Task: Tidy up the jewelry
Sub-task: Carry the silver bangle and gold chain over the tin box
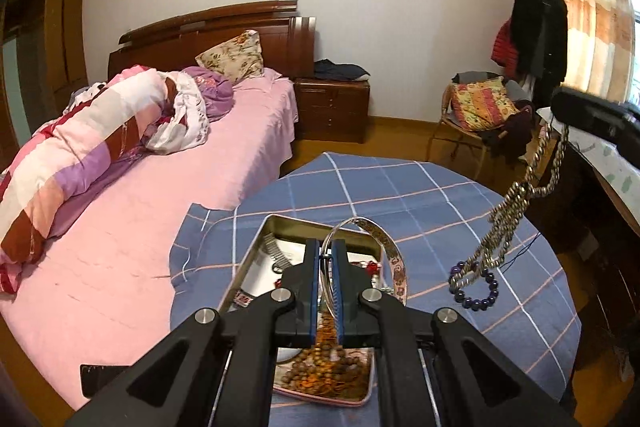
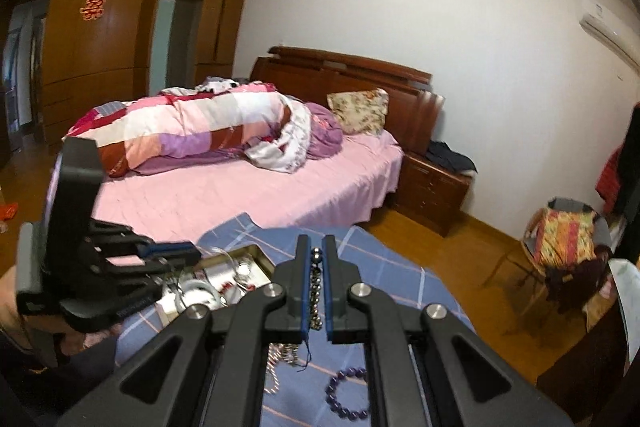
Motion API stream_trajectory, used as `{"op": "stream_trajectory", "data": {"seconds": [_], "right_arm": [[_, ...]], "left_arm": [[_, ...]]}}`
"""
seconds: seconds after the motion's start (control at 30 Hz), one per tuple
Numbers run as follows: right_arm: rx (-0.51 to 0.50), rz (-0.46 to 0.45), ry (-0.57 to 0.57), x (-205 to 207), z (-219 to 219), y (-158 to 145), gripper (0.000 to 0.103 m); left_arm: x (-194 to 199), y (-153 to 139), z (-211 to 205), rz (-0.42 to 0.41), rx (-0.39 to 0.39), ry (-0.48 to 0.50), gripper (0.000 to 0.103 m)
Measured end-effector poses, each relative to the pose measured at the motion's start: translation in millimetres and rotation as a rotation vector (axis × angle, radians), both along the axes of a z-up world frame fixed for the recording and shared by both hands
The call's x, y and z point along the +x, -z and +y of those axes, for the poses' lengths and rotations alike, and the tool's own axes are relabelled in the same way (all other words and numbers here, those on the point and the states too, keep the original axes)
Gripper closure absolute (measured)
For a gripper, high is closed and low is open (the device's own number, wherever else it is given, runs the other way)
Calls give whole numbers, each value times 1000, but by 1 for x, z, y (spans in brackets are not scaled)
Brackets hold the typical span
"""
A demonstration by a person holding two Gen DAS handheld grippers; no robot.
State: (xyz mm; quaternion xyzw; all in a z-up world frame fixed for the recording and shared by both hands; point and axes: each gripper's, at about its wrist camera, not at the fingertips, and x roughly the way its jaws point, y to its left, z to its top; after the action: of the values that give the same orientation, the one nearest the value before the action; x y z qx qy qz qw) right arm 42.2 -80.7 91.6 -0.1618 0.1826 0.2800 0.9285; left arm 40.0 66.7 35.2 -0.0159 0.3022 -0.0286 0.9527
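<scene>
The left gripper (image 1: 329, 259) is clamped on a thin silver wire bangle (image 1: 326, 291) above the shallow metal tray (image 1: 256, 247), frame centre. The right gripper (image 2: 317, 263) is clamped on a long metallic bead chain (image 1: 516, 203) dangling at right, beside the purple bead bracelet (image 1: 476, 291). Lower each piece slowly into the tray; keep the chain from snagging the bracelet.

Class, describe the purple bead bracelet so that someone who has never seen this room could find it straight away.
Find the round table with the blue checked cloth beside the pink bed. The purple bracelet lies on the cloth, right of the metal tin. Unlike the silvery necklace hanging from the right gripper, it is a small closed ring of dark round beads.
</scene>
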Motion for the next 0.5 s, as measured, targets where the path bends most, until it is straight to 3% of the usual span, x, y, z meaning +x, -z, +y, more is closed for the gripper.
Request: {"op": "stream_trajectory", "data": {"seconds": [0.5], "right_arm": [[-20,40,-71,19,53,14,95]], "left_arm": [[20,19,30,53,7,-56,98]]}}
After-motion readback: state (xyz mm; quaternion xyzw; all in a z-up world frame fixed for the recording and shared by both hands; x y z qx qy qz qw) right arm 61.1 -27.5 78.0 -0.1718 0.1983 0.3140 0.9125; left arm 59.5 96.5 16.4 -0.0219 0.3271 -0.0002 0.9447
